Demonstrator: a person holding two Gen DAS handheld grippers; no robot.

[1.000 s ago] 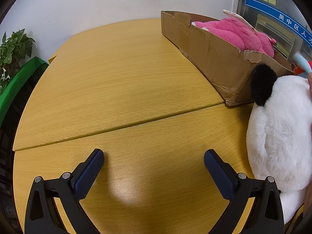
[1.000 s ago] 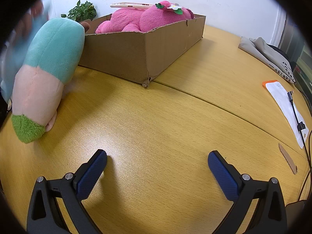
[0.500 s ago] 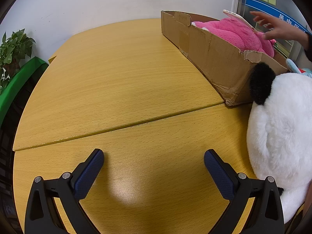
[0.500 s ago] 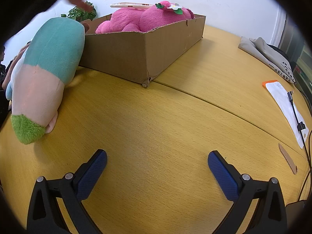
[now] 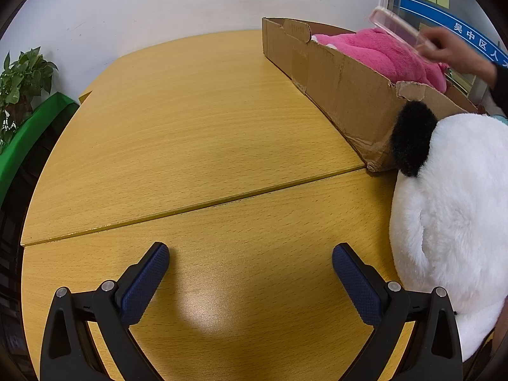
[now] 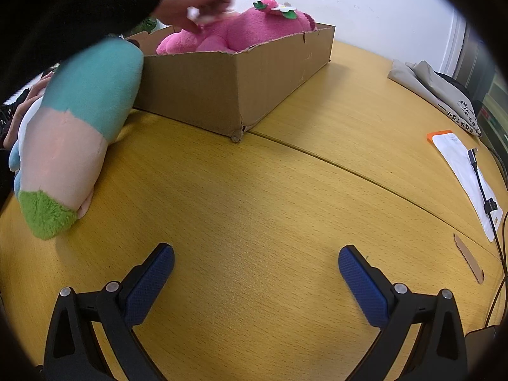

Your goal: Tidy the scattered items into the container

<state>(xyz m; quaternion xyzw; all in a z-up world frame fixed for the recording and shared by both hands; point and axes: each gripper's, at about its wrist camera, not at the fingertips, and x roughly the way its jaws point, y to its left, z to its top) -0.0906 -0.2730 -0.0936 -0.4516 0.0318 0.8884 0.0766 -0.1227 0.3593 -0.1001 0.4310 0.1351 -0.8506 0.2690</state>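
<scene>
A: Why are both grippers idle? The left gripper (image 5: 250,273) and the right gripper (image 6: 256,274) sit low over the bare yellow wood-grain counter (image 5: 197,120), each spread wide with nothing between the blue pads.

B: My guess is they're parked while a bare hand in a dark sleeve (image 6: 197,3) reaches over the brown corrugated cardboard box (image 6: 241,85). It pinches a thin pale flat thing, maybe a clear phone case (image 5: 398,28), above the fluffy pink plush toy (image 6: 244,30) lying inside.

A: So that plush is already put away?

B: It looks so; it fills the box and bulges above the torn rim, a green-leaf flower on top. The box stands ahead of both grippers, off to the right of the left one.

A: What's left to tidy?

B: Two soft toys. A round white plush with a black ear (image 5: 451,206) sits just right of the left gripper, leaning on the box corner. A long teal, peach and green plush (image 6: 76,127) lies ahead-left of the right gripper, its teal end against the box wall. Both look squashy, so a wide grip suits them.
</scene>
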